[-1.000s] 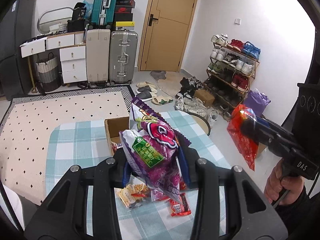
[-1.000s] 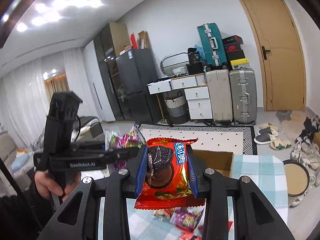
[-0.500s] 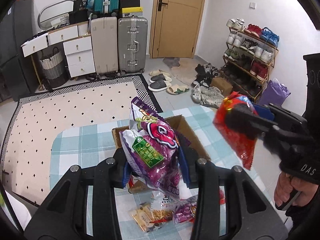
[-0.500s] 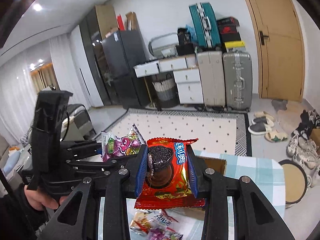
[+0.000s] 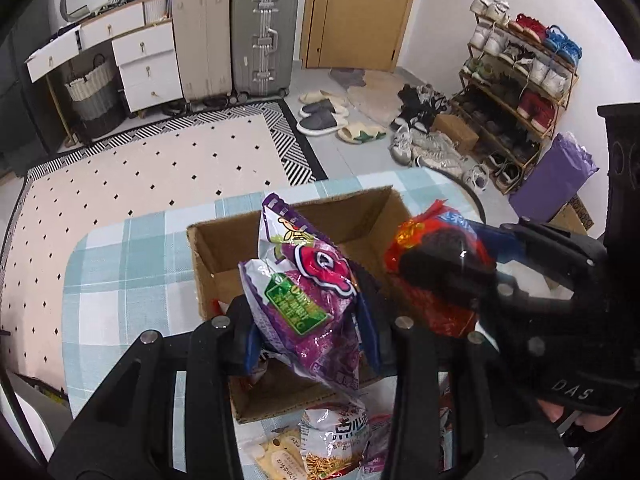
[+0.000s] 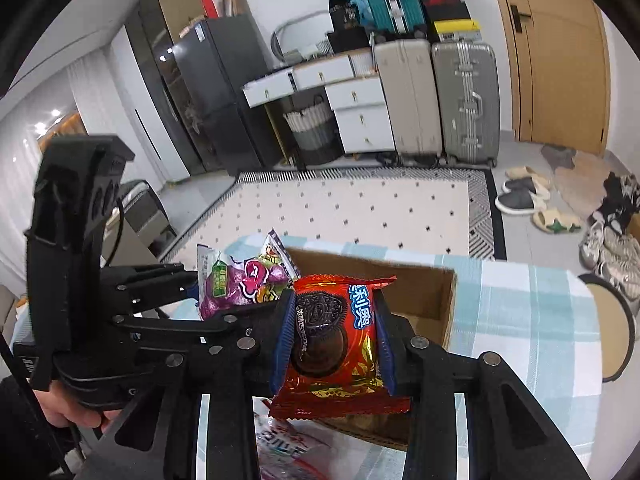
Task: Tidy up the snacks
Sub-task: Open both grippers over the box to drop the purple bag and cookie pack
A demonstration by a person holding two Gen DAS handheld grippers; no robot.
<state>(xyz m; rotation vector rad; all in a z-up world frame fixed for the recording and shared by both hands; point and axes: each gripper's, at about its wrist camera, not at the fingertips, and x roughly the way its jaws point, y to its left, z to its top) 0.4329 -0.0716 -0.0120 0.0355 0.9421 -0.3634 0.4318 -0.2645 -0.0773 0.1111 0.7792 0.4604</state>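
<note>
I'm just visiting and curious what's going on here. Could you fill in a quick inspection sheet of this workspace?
Surface: table with blue-checked cloth.
Job's things: open cardboard box; more snack packets in front of it.
Clutter: nothing seen.
Tongs: left tongs shut on purple snack bag; right tongs shut on red cookie packet, both above the box.
Cables: nothing seen.
Surroundings: suitcases, drawers, shoe rack, rug.

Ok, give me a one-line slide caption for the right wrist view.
Right gripper clamps a red cookie packet above the open cardboard box, with the left gripper holding a purple snack bag alongside.
</note>
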